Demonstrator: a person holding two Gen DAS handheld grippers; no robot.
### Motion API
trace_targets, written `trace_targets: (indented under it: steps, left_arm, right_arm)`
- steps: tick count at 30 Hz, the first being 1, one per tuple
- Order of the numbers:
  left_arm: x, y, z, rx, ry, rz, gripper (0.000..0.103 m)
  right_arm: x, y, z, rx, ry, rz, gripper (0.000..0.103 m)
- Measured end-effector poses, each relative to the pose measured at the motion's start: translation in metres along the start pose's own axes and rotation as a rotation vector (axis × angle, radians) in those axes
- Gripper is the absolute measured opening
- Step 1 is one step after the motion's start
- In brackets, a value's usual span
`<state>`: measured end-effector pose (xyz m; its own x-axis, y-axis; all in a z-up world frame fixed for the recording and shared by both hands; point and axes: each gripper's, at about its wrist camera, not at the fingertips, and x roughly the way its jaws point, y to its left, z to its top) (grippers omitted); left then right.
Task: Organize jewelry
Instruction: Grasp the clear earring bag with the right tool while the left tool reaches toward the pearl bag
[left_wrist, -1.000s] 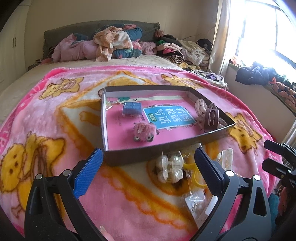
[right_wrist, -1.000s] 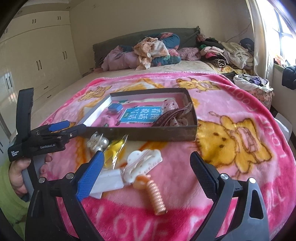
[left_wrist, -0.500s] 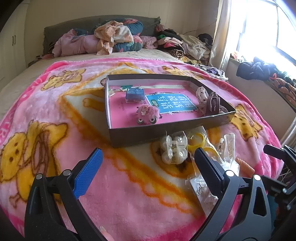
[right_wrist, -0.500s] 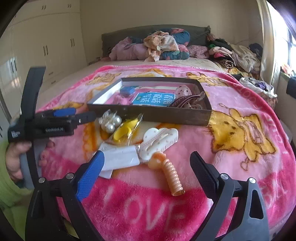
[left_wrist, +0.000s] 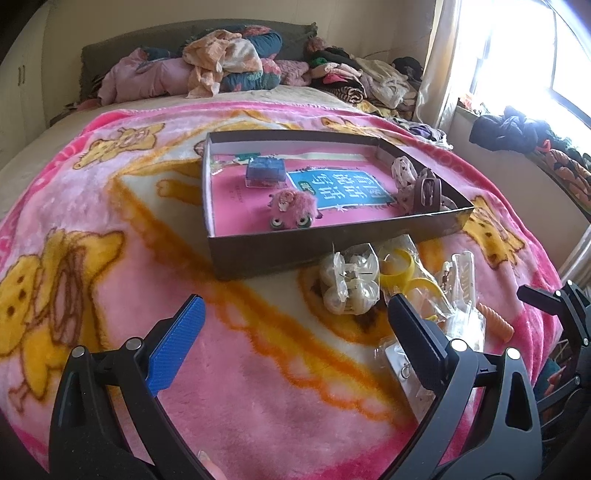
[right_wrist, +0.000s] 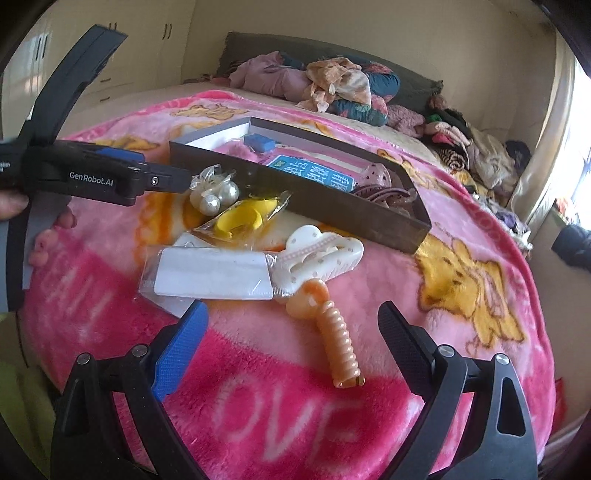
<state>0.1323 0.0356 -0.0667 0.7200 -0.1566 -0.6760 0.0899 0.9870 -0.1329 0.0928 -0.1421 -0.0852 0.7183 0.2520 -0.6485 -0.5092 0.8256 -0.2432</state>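
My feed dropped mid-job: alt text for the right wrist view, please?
Open right gripper hovers over an orange spiral hair clip on a pink blanket. Beyond lie a white claw clip, bagged pearl clip and the dark tray; the left gripper reaches in.

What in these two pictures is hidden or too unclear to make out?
- White card packet: in the right wrist view only its blank side shows; in the left wrist view the left hand-held gripper covers most of it, so its contents are unclear.
- Brown clips in the box: the box's near wall hides their lower parts in the right wrist view.
- Teal label: its print is too small to read.
- Right hand-held gripper: open, empty.
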Motion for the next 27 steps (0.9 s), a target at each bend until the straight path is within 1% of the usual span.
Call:
trace_targets:
  steps: [3,7,9,11,12,13,14,15,16,17,18,21,23,25,27]
  left_arm:
    - [0.007,-0.002,0.001,0.006,0.011,-0.01,0.086]
    - [0.017,-0.004,0.003,-0.003,0.038,-0.04,0.076]
    - [0.021,-0.005,0.004,-0.007,0.048,-0.051,0.074]
    - [0.024,-0.005,0.005,-0.014,0.056,-0.062,0.074]
    - [0.025,-0.005,0.005,-0.015,0.058,-0.065,0.073]
    - [0.026,-0.006,0.005,-0.016,0.06,-0.066,0.072]
    - [0.026,-0.005,0.005,-0.016,0.061,-0.066,0.068]
    - [0.028,-0.005,0.006,-0.018,0.064,-0.07,0.066]
    - [0.029,-0.004,0.007,-0.023,0.066,-0.075,0.066]
    - [0.03,-0.004,0.007,-0.027,0.067,-0.078,0.065]
    - [0.031,-0.004,0.008,-0.027,0.068,-0.08,0.065]
    - [0.033,-0.005,0.01,-0.028,0.07,-0.085,0.062]
    - [0.034,-0.005,0.01,-0.027,0.071,-0.089,0.058]
    - [0.036,-0.006,0.012,-0.029,0.073,-0.097,0.054]
    - [0.037,-0.007,0.013,-0.028,0.075,-0.105,0.047]
  right_arm:
    - [0.004,0.008,0.002,-0.065,-0.012,-0.027,0.09]
    - [0.008,0.019,0.004,-0.168,-0.036,-0.054,0.089]
    - [0.011,0.025,0.005,-0.227,-0.045,-0.062,0.083]
    - [0.015,0.031,0.006,-0.28,-0.054,-0.061,0.073]
    - [0.016,0.033,0.006,-0.296,-0.057,-0.058,0.071]
    - [0.016,0.034,0.006,-0.31,-0.057,-0.05,0.064]
    - [0.019,0.035,0.007,-0.318,-0.055,-0.038,0.056]
    - [0.022,0.035,0.007,-0.322,-0.049,-0.022,0.053]
    - [0.024,0.035,0.007,-0.321,-0.044,-0.011,0.045]
    - [0.027,0.034,0.007,-0.319,-0.039,0.0,0.039]
    - [0.027,0.034,0.007,-0.316,-0.038,0.009,0.035]
    - [0.028,0.033,0.008,-0.316,-0.044,0.022,0.029]
    - [0.028,0.033,0.009,-0.312,-0.045,0.031,0.02]
    - [0.028,0.033,0.009,-0.306,-0.044,0.036,0.018]
    - [0.026,0.03,0.008,-0.287,-0.045,0.049,0.017]
